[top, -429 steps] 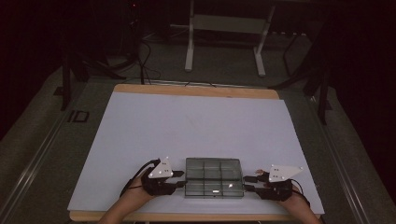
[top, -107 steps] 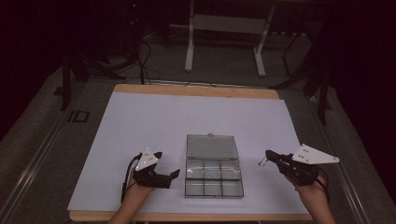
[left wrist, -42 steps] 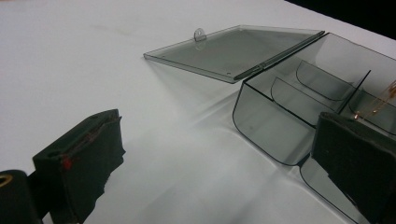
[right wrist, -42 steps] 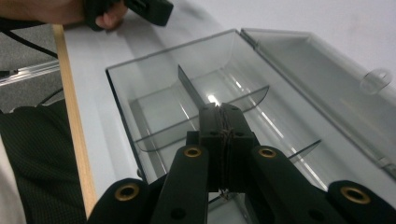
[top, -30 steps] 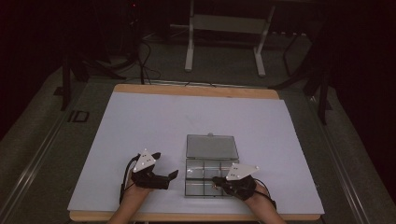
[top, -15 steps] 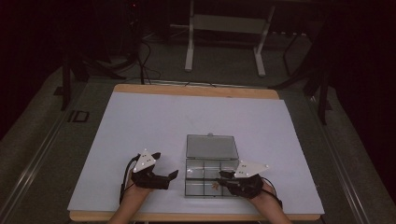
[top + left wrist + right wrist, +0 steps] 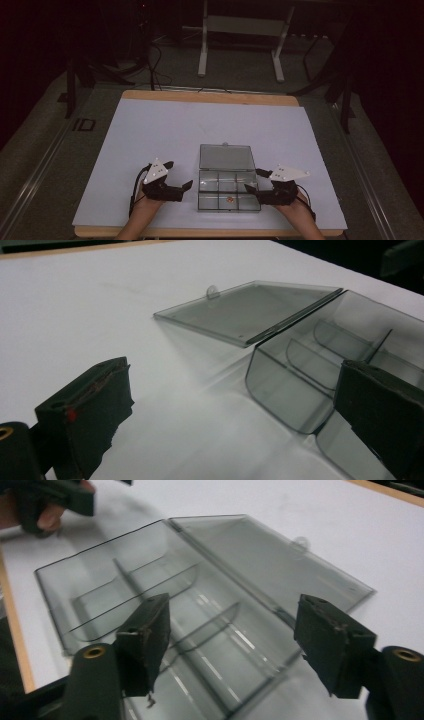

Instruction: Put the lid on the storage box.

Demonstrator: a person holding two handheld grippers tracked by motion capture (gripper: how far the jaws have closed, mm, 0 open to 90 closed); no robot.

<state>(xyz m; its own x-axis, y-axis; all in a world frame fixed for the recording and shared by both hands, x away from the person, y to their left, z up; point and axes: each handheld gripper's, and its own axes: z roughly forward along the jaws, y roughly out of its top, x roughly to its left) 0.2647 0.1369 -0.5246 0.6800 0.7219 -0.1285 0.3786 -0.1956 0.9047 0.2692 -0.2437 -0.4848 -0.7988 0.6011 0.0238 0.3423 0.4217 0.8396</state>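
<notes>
A clear plastic compartment box [image 7: 228, 190] stands near the table's front edge, its lid [image 7: 226, 156] folded flat behind it. A tiny orange piece [image 7: 230, 199] lies in a front compartment. My right gripper [image 7: 254, 180] hovers at the box's right side. Its jaws have just been opening and stand wide apart with nothing gripped; the right gripper view shows the box [image 7: 150, 595] beyond the pads [image 7: 147, 630]. My left gripper [image 7: 178, 175] rests left of the box, open, with the box's corner [image 7: 295, 390] and lid [image 7: 250, 310] ahead of it.
The white table sheet [image 7: 175, 130] stretches far back and to both sides of the box. The wooden table edge [image 7: 210, 96] runs along the back. A metal stand [image 7: 240, 30] and cables lie on the dark floor beyond.
My right gripper has pulled back to the right from over the box's compartments and lifted slightly, and its jaws have opened. The left gripper has stayed put.
</notes>
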